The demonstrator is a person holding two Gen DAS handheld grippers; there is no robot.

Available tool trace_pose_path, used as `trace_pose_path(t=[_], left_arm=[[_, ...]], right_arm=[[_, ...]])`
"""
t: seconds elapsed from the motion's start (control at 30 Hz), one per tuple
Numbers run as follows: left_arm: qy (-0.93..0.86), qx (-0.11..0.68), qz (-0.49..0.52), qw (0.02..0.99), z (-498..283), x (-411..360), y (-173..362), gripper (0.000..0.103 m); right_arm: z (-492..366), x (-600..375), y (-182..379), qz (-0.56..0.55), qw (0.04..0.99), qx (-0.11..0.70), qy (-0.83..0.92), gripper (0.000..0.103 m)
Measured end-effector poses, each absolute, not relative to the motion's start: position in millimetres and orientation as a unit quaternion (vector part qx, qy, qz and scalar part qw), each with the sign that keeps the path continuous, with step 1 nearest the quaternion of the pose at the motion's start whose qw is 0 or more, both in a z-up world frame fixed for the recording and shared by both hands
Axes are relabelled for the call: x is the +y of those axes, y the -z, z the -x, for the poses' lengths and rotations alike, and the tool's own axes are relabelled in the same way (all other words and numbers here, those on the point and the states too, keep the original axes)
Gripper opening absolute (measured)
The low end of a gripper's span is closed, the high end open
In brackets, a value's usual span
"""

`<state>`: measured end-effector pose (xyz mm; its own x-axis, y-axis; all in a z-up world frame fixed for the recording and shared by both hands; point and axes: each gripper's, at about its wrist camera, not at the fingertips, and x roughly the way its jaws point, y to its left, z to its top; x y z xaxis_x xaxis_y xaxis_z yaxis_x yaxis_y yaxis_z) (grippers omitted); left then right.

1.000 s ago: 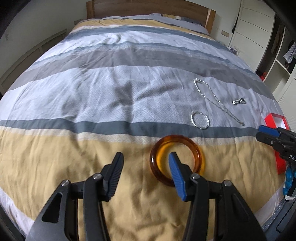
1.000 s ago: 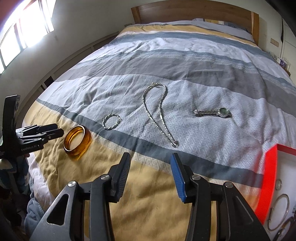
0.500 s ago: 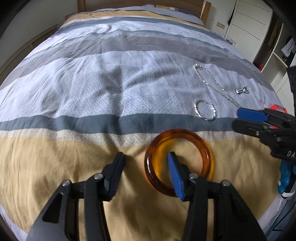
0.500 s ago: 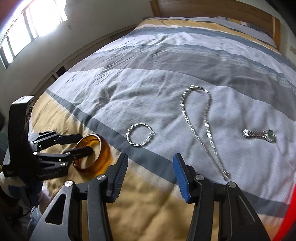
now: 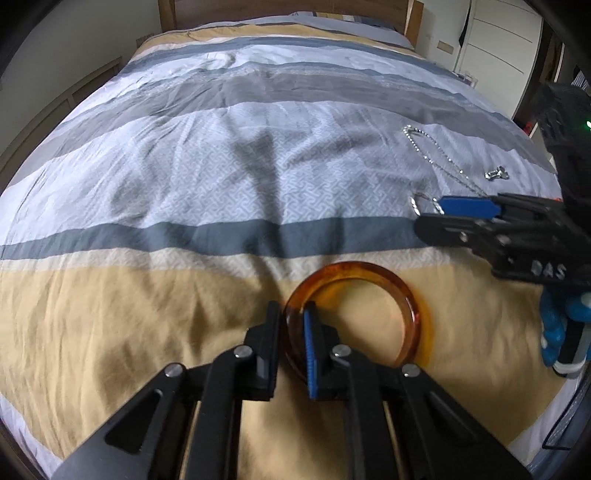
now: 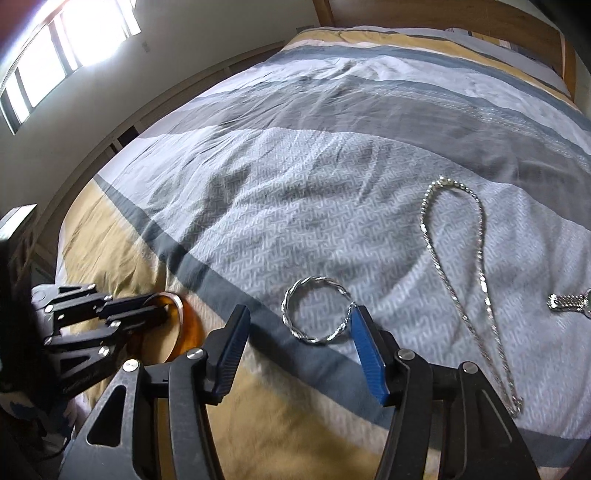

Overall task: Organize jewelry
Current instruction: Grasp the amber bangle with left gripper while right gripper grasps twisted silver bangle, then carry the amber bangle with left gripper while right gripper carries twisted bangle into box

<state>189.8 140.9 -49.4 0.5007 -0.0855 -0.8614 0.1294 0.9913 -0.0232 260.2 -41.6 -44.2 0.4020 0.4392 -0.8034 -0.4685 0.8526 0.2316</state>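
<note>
An amber bangle point(image 5: 391, 295) lies on the yellow band of the bedspread. My left gripper point(image 5: 291, 332) is shut on its near left rim, one finger inside the ring and one outside; it also shows in the right wrist view point(image 6: 184, 325). A twisted silver bracelet point(image 6: 314, 314) lies on the grey stripe. My right gripper point(image 6: 299, 332) is open, its fingers on either side of the bracelet's near edge. A silver chain necklace point(image 6: 458, 266) and a silver watch point(image 6: 569, 302) lie further right.
The bed point(image 5: 258, 147) has a striped grey, white and yellow cover with a wooden headboard point(image 5: 288, 11) at the far end. White wardrobe doors point(image 5: 495, 48) stand to the right. A window point(image 6: 66, 48) is on the left wall.
My left gripper has closed on the bangle's rim. My right gripper has moved left and down to the silver bracelet, staying open.
</note>
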Motion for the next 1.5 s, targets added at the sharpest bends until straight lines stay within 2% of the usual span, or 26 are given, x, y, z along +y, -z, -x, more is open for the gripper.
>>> trace_pose_path(t=[0.07,0.13,0.17,0.5,1.0,1.23,1.5], left_arm=[[0.060,0.495,-0.023,0.867,-187.2,142.9,49.1,0.011],[0.059,0.494,-0.019,0.867,-185.1,144.4,49.1,0.011],[0.058,0.493,-0.018,0.868,-184.0,144.9,49.3,0.011],[0.058,0.489,-0.022,0.870,-174.8,138.8,39.5,0.010],[0.073,0.465,-0.077,0.879,-135.6,90.0,-2.6,0.010],[0.113,0.447,-0.102,0.881,-120.9,36.7,-28.4,0.010],[0.206,0.438,-0.108,0.868,-120.6,-70.8,-51.2,0.010]], right_arm=[[-262.7,-37.7,47.6,0.021,0.837,0.477,-0.266,0.056],[-264.1,-35.6,50.7,0.027,0.839,0.478,-0.259,0.051],[-264.2,-37.0,50.7,0.028,0.840,0.477,-0.256,0.040],[-244.3,-49.6,35.3,0.032,0.846,0.462,-0.264,0.039],[-160.2,-126.6,-25.0,0.016,0.873,0.427,-0.234,0.039],[-123.6,-201.0,-41.0,-0.008,0.892,0.415,-0.180,0.039],[-86.0,-319.9,-40.6,-0.020,0.902,0.421,-0.091,0.039]])
